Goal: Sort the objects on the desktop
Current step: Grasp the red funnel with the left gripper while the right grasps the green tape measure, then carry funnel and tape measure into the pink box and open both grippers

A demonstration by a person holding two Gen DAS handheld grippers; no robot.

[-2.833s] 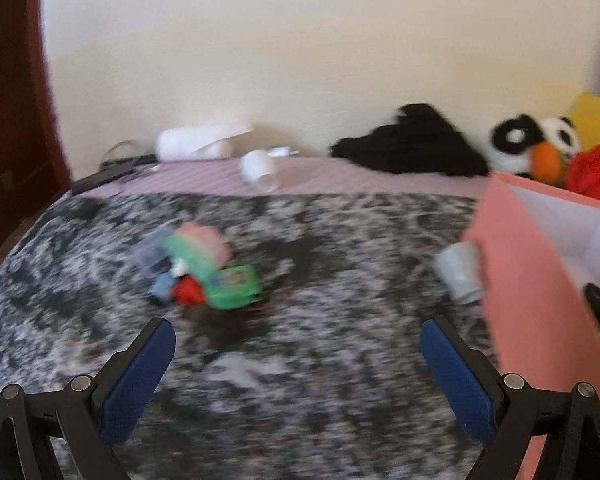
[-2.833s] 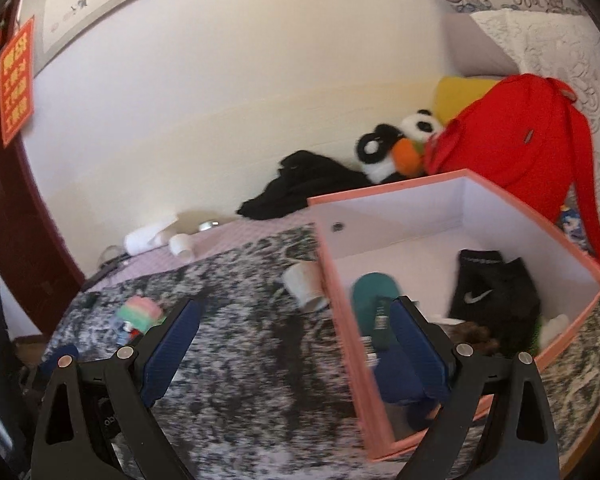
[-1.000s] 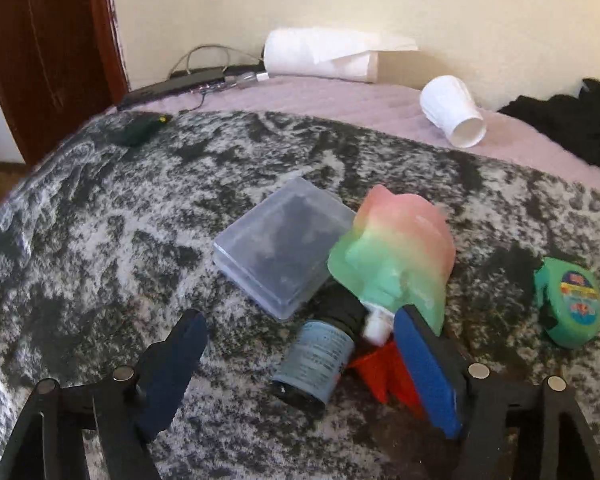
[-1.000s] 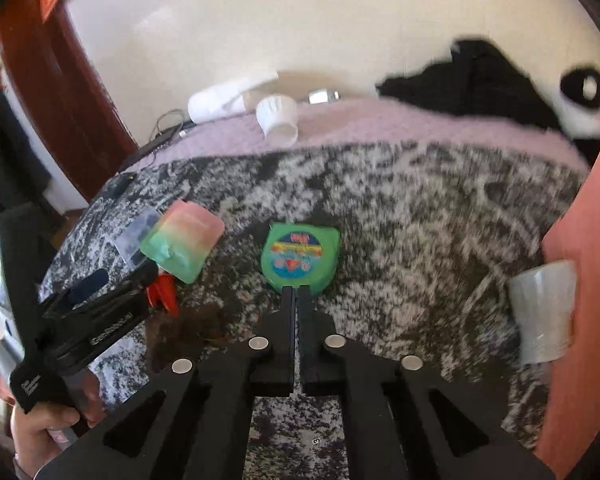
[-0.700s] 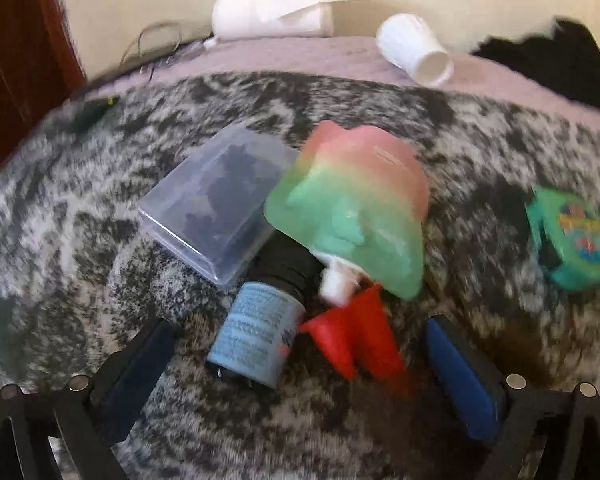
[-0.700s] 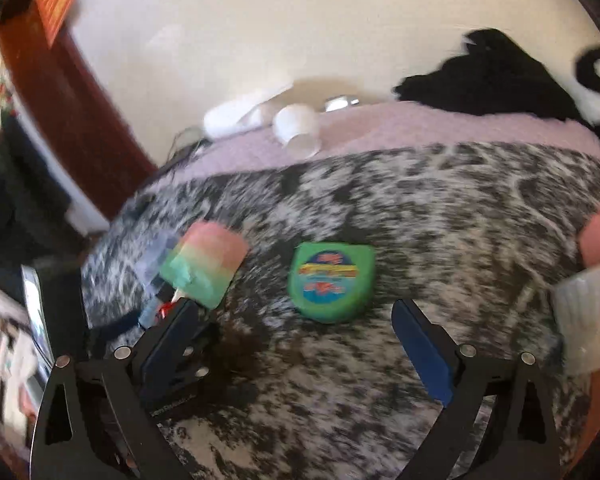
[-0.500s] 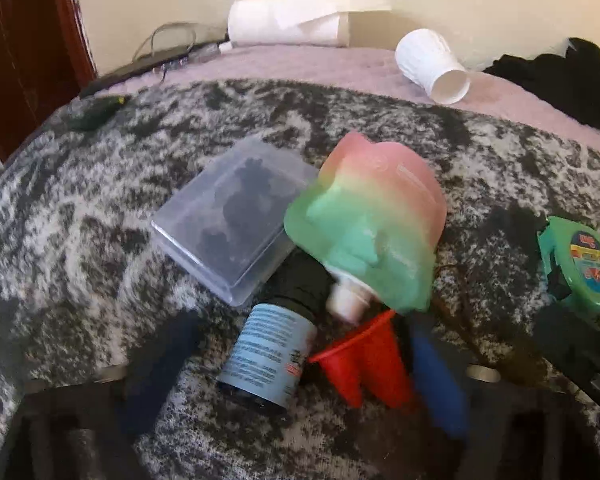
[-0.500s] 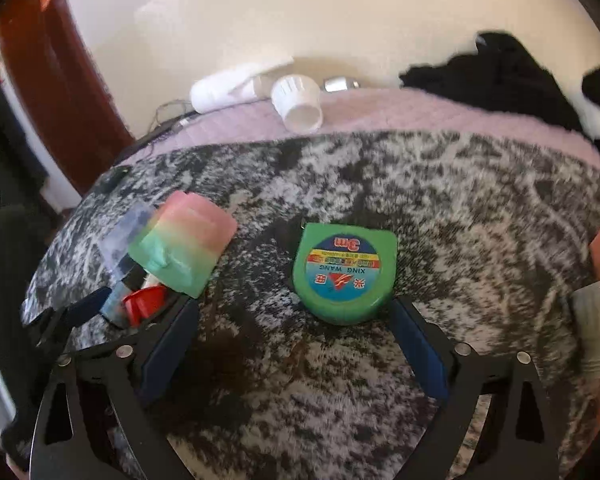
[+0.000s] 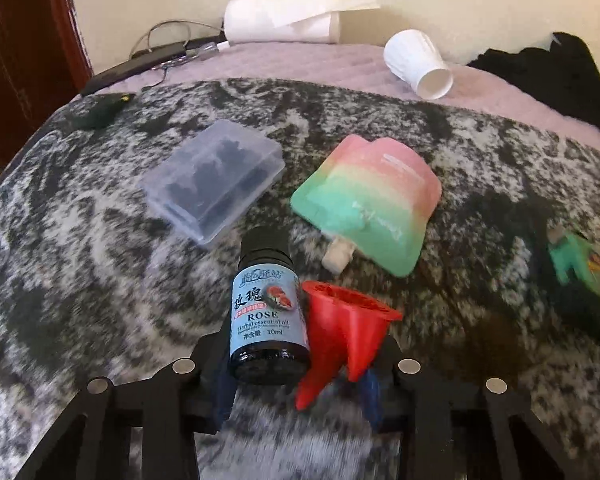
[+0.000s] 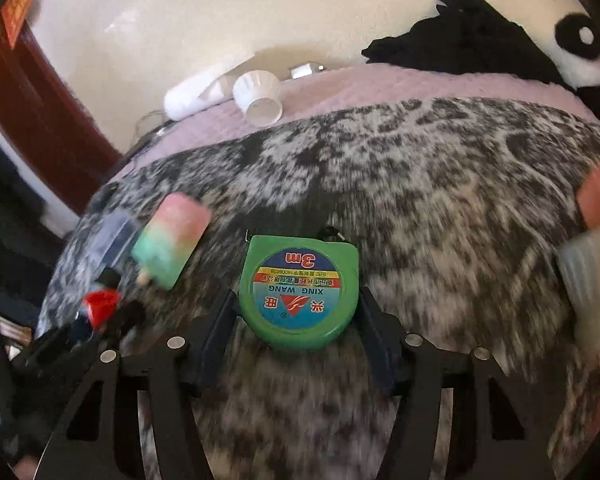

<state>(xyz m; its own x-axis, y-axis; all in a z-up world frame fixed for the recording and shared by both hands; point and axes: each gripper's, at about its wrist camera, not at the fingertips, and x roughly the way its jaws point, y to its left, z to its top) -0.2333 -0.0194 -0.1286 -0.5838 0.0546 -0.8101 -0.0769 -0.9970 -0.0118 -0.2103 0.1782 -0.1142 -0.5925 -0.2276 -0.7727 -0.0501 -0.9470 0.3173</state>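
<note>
Left wrist view: my left gripper (image 9: 298,376) pinches bottle (image 9: 269,312) plus funnel (image 9: 342,332) together, slippery glass, iffy hold. Right gripper (image 10: 296,320) clamps the tape (image 10: 298,290) between its jaws, rigid plastic, flat sides, solid.

The blanket (image 9: 100,280) looks like rough, fuzzy cloth in mottled black and white; beyond it the sheet (image 9: 320,64) is matt, quilted lilac fabric. The bottle (image 9: 269,312) is dark glossy glass or plastic with a smooth blue paper label. The funnel (image 9: 342,332) is matt red plastic. The case (image 9: 214,184) is clear, slightly frosted plastic. The pouch (image 9: 368,204) is soft, smooth plastic film with a hard white spout. The tape measure (image 10: 298,292) is glossy green plastic with a shiny printed sticker. The cup (image 9: 418,64) is ribbed white paper or plastic. The roll (image 9: 284,20) is matt white paper. The fingers (image 10: 216,324) carry matt blue pads on black plastic frames with metal rivets
</note>
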